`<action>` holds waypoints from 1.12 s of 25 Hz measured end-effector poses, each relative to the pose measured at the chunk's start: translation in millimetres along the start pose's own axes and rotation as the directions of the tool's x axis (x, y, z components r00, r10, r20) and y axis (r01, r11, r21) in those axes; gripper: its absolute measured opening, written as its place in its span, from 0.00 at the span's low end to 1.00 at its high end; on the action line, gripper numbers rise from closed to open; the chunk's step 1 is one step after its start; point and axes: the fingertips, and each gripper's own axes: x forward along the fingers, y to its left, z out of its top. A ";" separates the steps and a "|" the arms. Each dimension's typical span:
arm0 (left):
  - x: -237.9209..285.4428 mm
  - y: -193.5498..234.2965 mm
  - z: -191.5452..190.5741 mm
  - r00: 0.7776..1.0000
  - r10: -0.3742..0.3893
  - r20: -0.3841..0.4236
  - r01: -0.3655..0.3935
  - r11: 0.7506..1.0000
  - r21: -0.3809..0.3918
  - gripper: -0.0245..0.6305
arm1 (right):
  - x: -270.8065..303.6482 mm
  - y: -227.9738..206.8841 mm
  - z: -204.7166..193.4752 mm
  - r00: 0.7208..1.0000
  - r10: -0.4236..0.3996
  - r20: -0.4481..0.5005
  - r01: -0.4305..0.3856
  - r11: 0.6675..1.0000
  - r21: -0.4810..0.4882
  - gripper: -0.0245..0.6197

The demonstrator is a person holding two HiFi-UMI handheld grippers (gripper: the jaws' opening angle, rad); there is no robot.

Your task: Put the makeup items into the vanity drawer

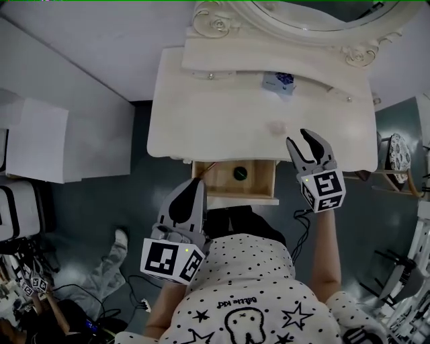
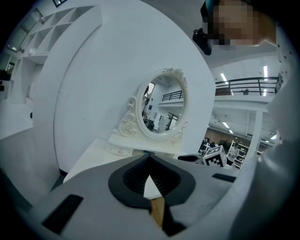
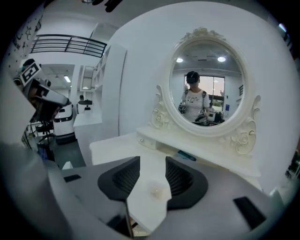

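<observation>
Nearest us, the left tool (image 1: 195,185) hangs over the floor just in front of the open drawer (image 1: 259,177); its own view shows the jaws together at the tips with nothing between them. In the drawer we note one dark green round item (image 1: 239,173), near the middle. Further out, the right tool (image 1: 300,141) sits over the front right part of the counter (image 1: 201,114), jaws apart and empty. A pale round item (image 1: 276,125) lies on the counter just beyond its tips, untouched by the pads. A blue-and-white item (image 1: 279,82) rests on the raised ledge below the mirror (image 1: 316,13).
</observation>
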 end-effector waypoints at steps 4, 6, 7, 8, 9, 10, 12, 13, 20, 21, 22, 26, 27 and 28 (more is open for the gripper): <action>-2.0 3.6 -3.8 1.000 0.028 -0.009 -0.028 1.000 -0.007 0.03 | 42.1 -8.0 -24.1 0.993 0.076 -0.092 -0.085 0.991 -0.100 0.35; -3.4 5.2 -6.7 0.999 0.041 -0.012 -0.041 0.999 -0.009 0.03 | 59.2 -7.6 -39.0 0.984 0.111 -0.137 -0.130 0.981 -0.144 0.36; -4.1 5.7 -7.7 0.999 0.046 -0.014 -0.046 0.999 -0.010 0.03 | 66.2 -6.9 -46.6 0.979 0.128 -0.157 -0.153 0.976 -0.158 0.37; -4.6 6.0 -8.5 0.999 0.050 -0.015 -0.051 0.999 -0.011 0.03 | 72.2 -6.3 -54.2 0.974 0.143 -0.176 -0.172 0.971 -0.165 0.37; -5.1 6.1 -9.0 0.998 0.055 -0.016 -0.055 0.998 -0.011 0.03 | 77.4 -6.0 -61.6 0.968 0.154 -0.196 -0.188 0.968 -0.168 0.37; -5.5 6.1 -9.5 0.998 0.059 -0.017 -0.059 0.998 -0.012 0.03 | 82.0 -6.4 -68.9 0.963 0.160 -0.218 -0.199 0.965 -0.170 0.37; -5.7 5.2 -10.3 0.998 0.066 -0.020 -0.066 0.998 -0.013 0.03 | 89.9 -8.6 -83.1 0.952 0.162 -0.259 -0.211 0.962 -0.175 0.37; -5.5 4.5 -10.7 0.997 0.069 -0.021 -0.069 0.998 -0.015 0.03 | 93.4 -10.7 -89.7 0.948 0.160 -0.275 -0.214 0.961 -0.178 0.37; -4.1 2.0 -13.1 0.997 0.079 -0.022 -0.080 0.996 -0.032 0.03 | 109.9 -17.4 -115.5 0.932 0.163 -0.325 -0.234 0.953 -0.195 0.37; -4.0 2.7 -13.4 0.996 0.081 -0.022 -0.082 0.996 -0.034 0.03 | 111.0 -17.6 -115.4 0.933 0.158 -0.325 -0.230 0.953 -0.199 0.37; -3.8 3.3 -13.8 0.996 0.083 -0.022 -0.084 0.996 -0.035 0.03 | 111.7 -17.3 -115.1 0.933 0.152 -0.325 -0.226 0.953 -0.203 0.37; -3.0 2.7 -14.5 0.996 0.083 -0.017 -0.084 0.996 -0.041 0.03 | 113.4 -19.4 -116.2 0.938 0.128 -0.323 -0.199 0.960 -0.198 0.32; -3.0 2.3 -14.3 0.997 0.082 -0.015 -0.082 0.996 -0.042 0.03 | 113.4 -20.3 -116.6 0.937 0.120 -0.327 -0.191 0.962 -0.195 0.30; -3.3 2.0 -13.9 0.997 0.080 -0.013 -0.081 0.996 -0.042 0.03 | 113.4 -20.8 -116.6 0.936 0.113 -0.332 -0.185 0.964 -0.192 0.29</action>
